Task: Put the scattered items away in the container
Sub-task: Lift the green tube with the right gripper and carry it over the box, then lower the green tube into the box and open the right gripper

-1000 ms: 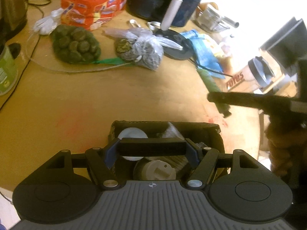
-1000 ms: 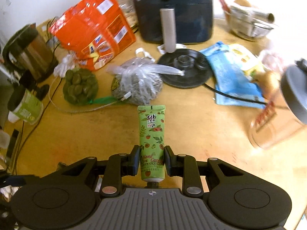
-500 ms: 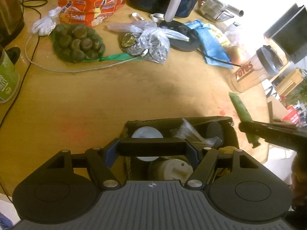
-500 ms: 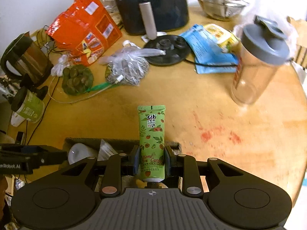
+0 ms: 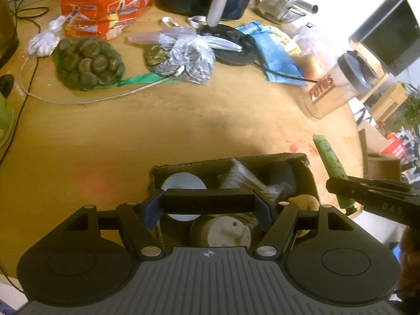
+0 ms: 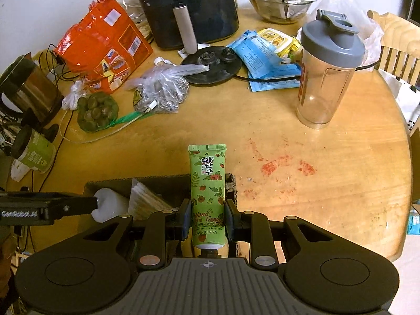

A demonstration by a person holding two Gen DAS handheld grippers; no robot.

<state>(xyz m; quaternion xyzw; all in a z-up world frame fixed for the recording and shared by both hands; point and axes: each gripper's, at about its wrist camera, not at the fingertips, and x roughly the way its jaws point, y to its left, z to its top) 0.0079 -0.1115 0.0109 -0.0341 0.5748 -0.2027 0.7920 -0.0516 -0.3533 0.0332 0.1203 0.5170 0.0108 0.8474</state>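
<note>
Table: round wooden top [image 6: 302,157], red smears on the bare wood right of the box.
Air fryer: dark body [image 6: 189,8] at the far edge, grey handle pointing forward.
Orange bag: crinkled snack pack [image 6: 102,44] left of the air fryer, leaning back.
Shaker bottle: clear cup with grey lid [image 6: 325,73], upright, right of centre, well apart from the box.
Cardboard box: the container [image 5: 311,181], open-topped, at the near edge of the table; inside are a white round lid [image 5: 183,183], a clear plastic packet [image 5: 244,178], a dark item and a beige cap [image 5: 225,233].
Kettle base: black disc [image 6: 212,65] in front of the air fryer, cord running right.
Blue packets: flat pouches [image 6: 262,63] between the kettle base and the shaker bottle.
Clear bag: knotted plastic bag of dark contents [image 6: 162,92], just left of the kettle base.
Green net bag: mesh sack of round dark items [image 6: 95,111], left of the clear bag.
Left gripper: [image 5: 208,202] clamped on a black bar, held low over the near side of the box; in the right wrist view its side enters from the left.
Right gripper: [image 6: 207,220] closed on the hand cream tube, above the box's right end.
Hand cream tube: green, raspberry print [image 6: 208,183], cap toward the camera, crimped end pointing away, above the box's right wall, not in the box.
</note>
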